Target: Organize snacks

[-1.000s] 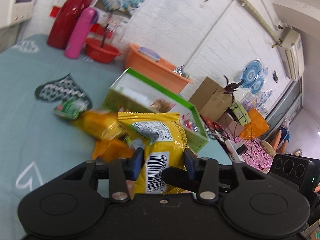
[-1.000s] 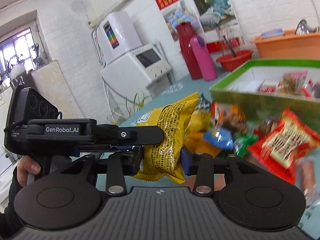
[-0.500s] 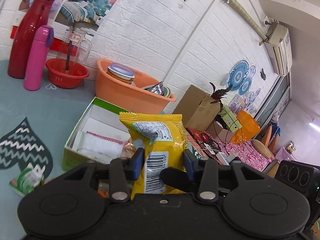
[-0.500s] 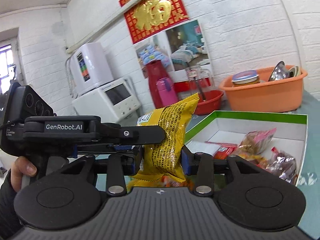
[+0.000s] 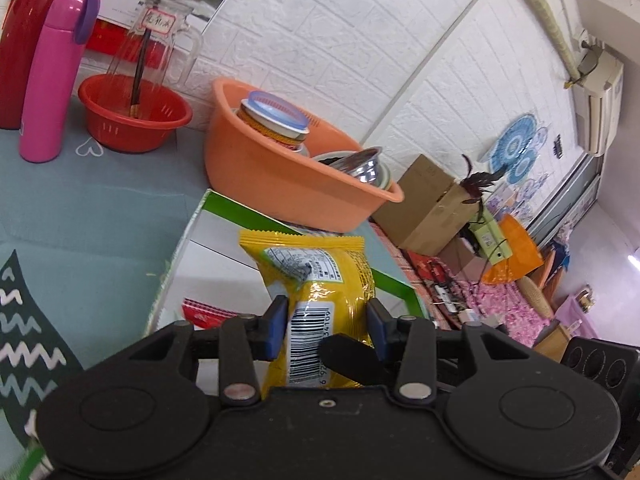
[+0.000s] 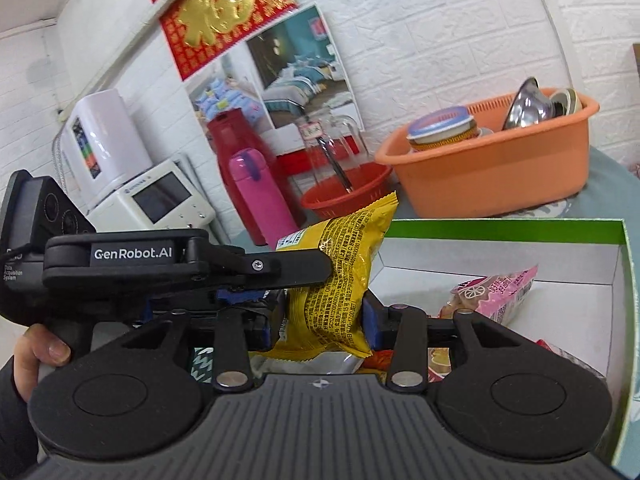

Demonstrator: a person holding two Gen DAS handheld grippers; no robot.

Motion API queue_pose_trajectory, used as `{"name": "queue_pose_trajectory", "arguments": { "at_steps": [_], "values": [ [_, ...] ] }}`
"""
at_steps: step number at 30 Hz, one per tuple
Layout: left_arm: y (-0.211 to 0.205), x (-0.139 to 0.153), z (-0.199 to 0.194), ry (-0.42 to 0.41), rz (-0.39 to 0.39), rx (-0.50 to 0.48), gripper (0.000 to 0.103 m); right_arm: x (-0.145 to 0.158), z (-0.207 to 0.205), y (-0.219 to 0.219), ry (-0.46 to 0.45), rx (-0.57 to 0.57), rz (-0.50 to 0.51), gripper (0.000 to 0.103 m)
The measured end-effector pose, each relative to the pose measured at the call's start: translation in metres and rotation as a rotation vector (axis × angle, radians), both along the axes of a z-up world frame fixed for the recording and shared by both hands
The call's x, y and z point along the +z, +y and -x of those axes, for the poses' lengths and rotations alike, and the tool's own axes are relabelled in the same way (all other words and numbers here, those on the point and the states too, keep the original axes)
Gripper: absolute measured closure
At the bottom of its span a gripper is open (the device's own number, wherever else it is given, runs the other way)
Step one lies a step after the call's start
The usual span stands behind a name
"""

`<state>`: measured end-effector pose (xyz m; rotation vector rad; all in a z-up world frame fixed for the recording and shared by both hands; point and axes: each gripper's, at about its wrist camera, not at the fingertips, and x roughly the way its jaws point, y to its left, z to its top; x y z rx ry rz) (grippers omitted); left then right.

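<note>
Both grippers are shut on the same yellow snack bag (image 5: 320,280), which also shows in the right wrist view (image 6: 340,272). My left gripper (image 5: 326,326) pinches it from one side and my right gripper (image 6: 324,318) from the other. The bag is held upright above the green-rimmed white box (image 5: 224,216), also in the right wrist view (image 6: 500,228). The box holds a pink snack pack (image 6: 496,292) and a red-edged packet (image 5: 208,308). The left gripper's body (image 6: 180,264) crosses the right wrist view.
An orange basin (image 5: 280,176) with a jar and metal bowls stands behind the box. A red bowl (image 5: 132,116), a pink bottle (image 5: 52,80) and a red thermos (image 6: 236,148) stand at the back left. The tablecloth (image 5: 80,208) is teal.
Both grippers carried the yellow bag up from the loose snack pile and forward over the box. The box and orange basin are now closer.
</note>
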<state>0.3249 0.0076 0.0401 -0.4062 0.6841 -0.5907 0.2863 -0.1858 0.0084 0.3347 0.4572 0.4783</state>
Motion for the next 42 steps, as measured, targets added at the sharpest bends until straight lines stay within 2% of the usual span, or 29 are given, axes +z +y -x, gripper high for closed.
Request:
{"name": "queue_pose_trajectory", "arguments": {
  "at_steps": [1,2,3,4,5,9,12,15,21,26,30,33,39,42],
  "values": [
    [-0.001,-0.002,-0.005,0.003,-0.023,0.0,0.077,-0.003,-0.006,0.004,0.016,-0.015,0.023,0.028],
    [-0.002,-0.004,-0.007,0.0,-0.052,0.014,0.064,-0.005,-0.01,0.007,0.032,-0.032,0.059,0.007],
    [-0.002,-0.006,-0.006,-0.011,-0.074,0.032,0.05,-0.007,-0.012,0.009,0.034,-0.055,0.091,0.0],
    [-0.002,-0.007,-0.003,-0.028,-0.088,0.048,0.017,-0.007,-0.01,0.01,0.015,-0.069,0.11,0.0],
    [0.0,-0.007,0.001,-0.042,-0.096,0.065,0.0,-0.007,-0.007,0.01,-0.006,-0.064,0.122,0.0],
    [0.008,-0.004,0.012,-0.049,-0.065,0.077,0.0,-0.005,0.003,0.002,-0.02,-0.071,0.133,0.0],
    [0.01,0.0,0.023,-0.027,-0.043,0.09,0.0,0.0,0.017,-0.008,-0.02,-0.078,0.092,0.0],
    [0.01,0.009,0.042,-0.037,-0.043,0.1,0.0,0.011,0.041,-0.016,-0.06,-0.083,0.077,0.0],
    [0.01,0.027,0.096,-0.052,-0.017,0.113,0.0,0.032,0.105,-0.034,-0.158,-0.089,0.055,0.0],
    [0.002,0.029,0.152,-0.087,-0.045,0.112,0.0,0.032,0.151,-0.052,-0.191,-0.102,0.033,0.0],
    [-0.003,0.013,0.184,-0.079,-0.037,0.087,0.0,0.018,0.176,-0.067,-0.151,-0.13,-0.003,0.0],
    [-0.009,-0.002,0.195,-0.063,-0.04,0.059,0.0,0.0,0.186,-0.073,-0.089,-0.146,-0.005,0.0],
    [-0.034,-0.021,0.182,-0.009,-0.077,-0.021,0.0,-0.035,0.195,-0.079,0.03,-0.155,-0.012,0.0],
    [-0.05,-0.03,0.169,0.007,-0.113,-0.053,0.0,-0.042,0.194,-0.084,0.057,-0.16,-0.024,0.0]
  ]
}}
